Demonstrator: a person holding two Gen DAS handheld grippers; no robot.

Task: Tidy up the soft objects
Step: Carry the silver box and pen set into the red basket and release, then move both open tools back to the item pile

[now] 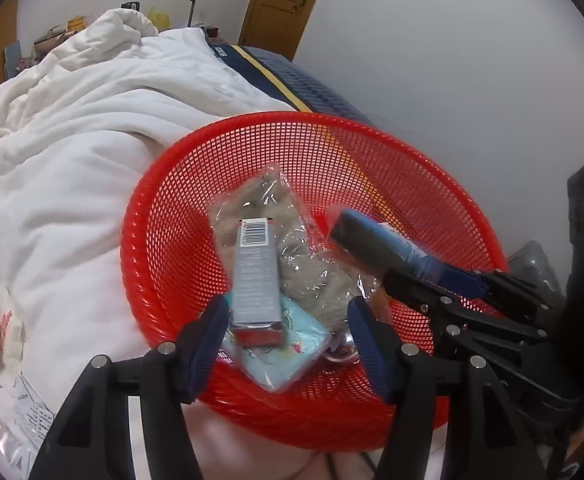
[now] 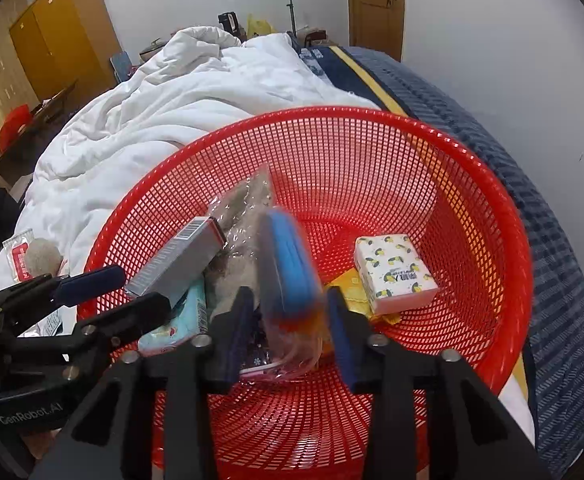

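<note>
A bed [image 1: 71,128] covered by a white quilt [image 2: 179,96] fills the left and upper part of both views, and a red mesh basket [image 1: 372,148] is set on it at lower centre. Inside the basket, a plush toy in clear wrap [image 1: 316,276] is seen at centre, with a grey box [image 1: 253,276] lying across it and a pale blue packet [image 1: 287,356] beneath.

The left tool [image 1: 287,344] is spread wide with the box between its fingers but seemingly untouched. The right tool [image 2: 287,332] is likewise parted around a blue item in plastic [image 2: 287,276], which is blurred; whether it is gripped or dropping cannot be told.

A risk is judged: the box leans loosely on the slick wrap and could slide, and the light basket could tip on the soft quilt if its rim is pressed.

Only the right view shows a lemon-print tissue pack [image 2: 394,272] on a yellow item [image 2: 350,292] at centre right. Another wrapped plush toy [image 2: 41,258] outside the basket appears in full only there, at left edge.
</note>
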